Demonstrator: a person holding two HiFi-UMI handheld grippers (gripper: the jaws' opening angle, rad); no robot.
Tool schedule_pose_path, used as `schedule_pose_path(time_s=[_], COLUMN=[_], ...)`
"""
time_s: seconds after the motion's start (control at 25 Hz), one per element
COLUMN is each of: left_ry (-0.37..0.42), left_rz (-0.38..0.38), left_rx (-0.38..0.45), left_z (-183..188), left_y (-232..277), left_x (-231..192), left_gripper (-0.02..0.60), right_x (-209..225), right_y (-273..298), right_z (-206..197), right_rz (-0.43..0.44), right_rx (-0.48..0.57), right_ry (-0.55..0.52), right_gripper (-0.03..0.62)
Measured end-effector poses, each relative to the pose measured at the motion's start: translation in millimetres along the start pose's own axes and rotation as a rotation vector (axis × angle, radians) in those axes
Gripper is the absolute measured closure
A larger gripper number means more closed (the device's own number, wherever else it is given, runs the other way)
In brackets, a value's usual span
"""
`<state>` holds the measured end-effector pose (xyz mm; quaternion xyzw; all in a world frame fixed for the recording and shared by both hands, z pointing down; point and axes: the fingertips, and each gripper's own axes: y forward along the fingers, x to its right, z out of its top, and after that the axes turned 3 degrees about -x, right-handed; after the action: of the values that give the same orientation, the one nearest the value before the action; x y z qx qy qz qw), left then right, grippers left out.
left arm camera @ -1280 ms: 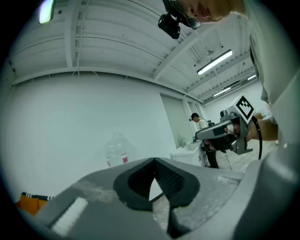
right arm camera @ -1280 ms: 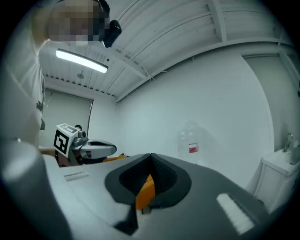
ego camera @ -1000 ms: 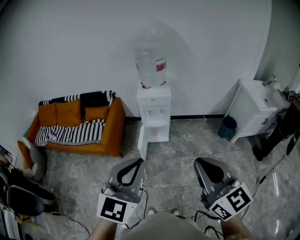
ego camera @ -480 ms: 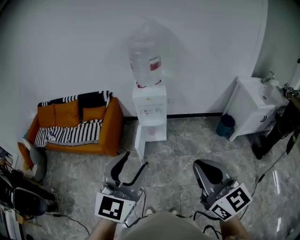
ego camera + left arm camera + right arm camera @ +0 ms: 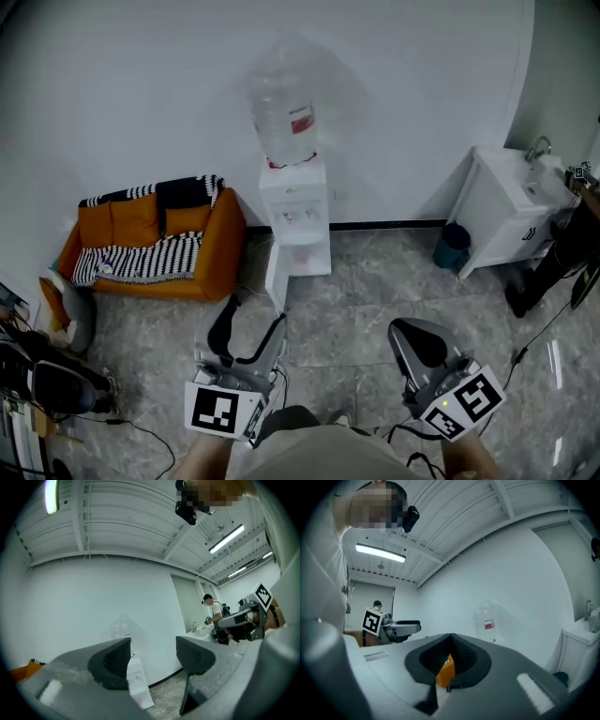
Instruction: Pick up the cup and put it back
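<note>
I see no cup in any view. In the head view my left gripper [image 5: 253,321] hangs low over the floor, pointing at the water dispenser [image 5: 294,217]. Its jaws are opening and nothing is between them. The left gripper view shows that gripper [image 5: 152,656] with the dispenser [image 5: 139,682] in the gap between its jaws. My right gripper [image 5: 412,336] is held to the right at the same height, with its jaws closed together. In the right gripper view the gripper [image 5: 449,660] is shut; a small orange patch [image 5: 446,671] shows in the slit, and I cannot tell what it is.
An orange sofa [image 5: 141,246] with a striped blanket stands left of the dispenser. A white sink cabinet [image 5: 511,217] and a dark bin [image 5: 454,253] are at the right wall. Cables [image 5: 539,337] run over the grey tiled floor. A person [image 5: 216,616] stands at the sink.
The left gripper's jaws have gone from closed to wide apart. The view has shifted a little, so the dispenser now sits further left. The right gripper has stayed shut and in place.
</note>
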<state>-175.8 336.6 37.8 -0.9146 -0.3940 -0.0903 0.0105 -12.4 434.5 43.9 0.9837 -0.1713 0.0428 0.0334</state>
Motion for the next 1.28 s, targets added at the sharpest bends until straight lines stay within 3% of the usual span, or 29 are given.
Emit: schedule_pose_path(time_s=[0.32,0.64,1.28], left_ry=[-0.009,-0.024,-0.029], left_rz=[0.027,0.028,0.021], left_rx=[-0.006,-0.004,-0.027], left_z=[-5,-14,-44], left_y=[8,31,151], left_x=[16,8,-82], left_gripper=[0.27,0.27,0.27], right_x=[19,25,101], right_y=[-18,10,152], right_z=[-17,-25,-27], right_rz=[-0.011,0.029,0.018], right_rx=[-0.027,-0.028,-0.092], right_ry=[0.026,0.015,0.017], right_gripper=[0.591,0.591,0.591])
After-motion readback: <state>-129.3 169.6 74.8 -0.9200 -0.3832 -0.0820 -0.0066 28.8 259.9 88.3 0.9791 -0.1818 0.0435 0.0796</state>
